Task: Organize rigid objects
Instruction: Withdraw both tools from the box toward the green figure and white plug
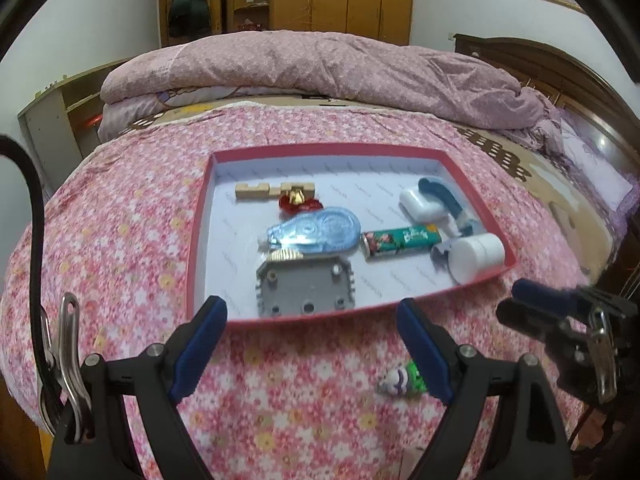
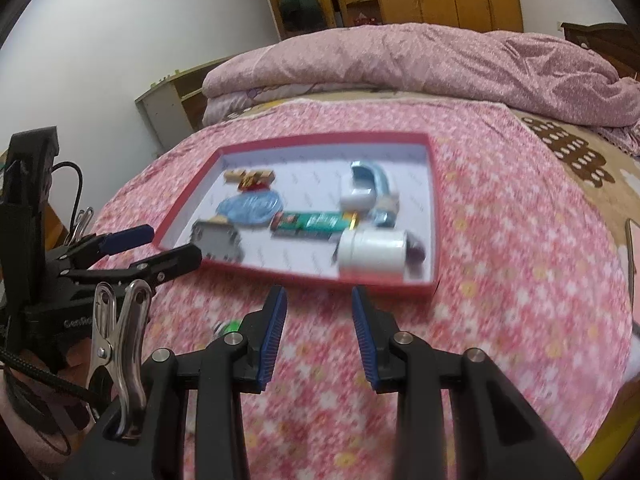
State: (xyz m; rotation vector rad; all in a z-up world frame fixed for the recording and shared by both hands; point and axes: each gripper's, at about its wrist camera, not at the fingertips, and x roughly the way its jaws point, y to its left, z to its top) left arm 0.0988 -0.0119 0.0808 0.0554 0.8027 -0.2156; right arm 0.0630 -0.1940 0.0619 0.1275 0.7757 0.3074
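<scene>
Left gripper (image 1: 312,344) hangs with jaws spread wide, the small green-and-white toy (image 1: 402,382) lying just inside its right jaw on the bedspread, outside the red tray (image 1: 200,216), right gripper (image 2: 319,332) part-spread and empty; toy looks light, hard, slippery, so pinch its middle.

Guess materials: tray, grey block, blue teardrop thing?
Tray: likely cardboard, matte red rim, thin walls, white printed liner. Grey block: looks like matte moulded or printed plastic with bosses and holes; could be cast metal. Blue teardrop: translucent glossy plastic, inner wheels show through.
</scene>
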